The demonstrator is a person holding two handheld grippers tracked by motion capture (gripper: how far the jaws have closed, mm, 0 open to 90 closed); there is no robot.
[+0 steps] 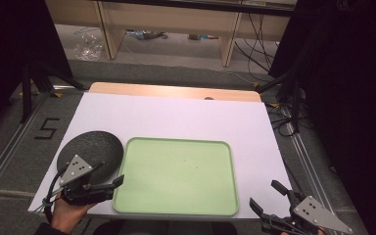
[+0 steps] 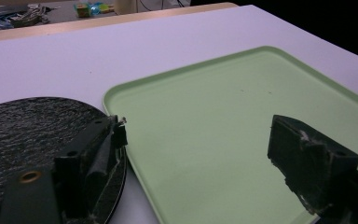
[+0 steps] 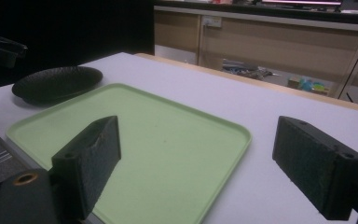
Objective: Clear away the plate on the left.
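At the left we see the left gripper (image 1: 108, 172) with its jaws spread wide and nothing between them, one jaw over the near rim of the black plate (image 1: 90, 152), the other over the green tray (image 1: 177, 175). The plate lies on the white desk (image 1: 176, 117), just beside the tray's left edge. The tray sits bare in the middle. At the right, our right gripper (image 1: 266, 195) hangs off the desk's near corner, jaws likewise spread and holding nothing.

Black plate (image 1: 91, 152) beside green tray (image 1: 176, 174)
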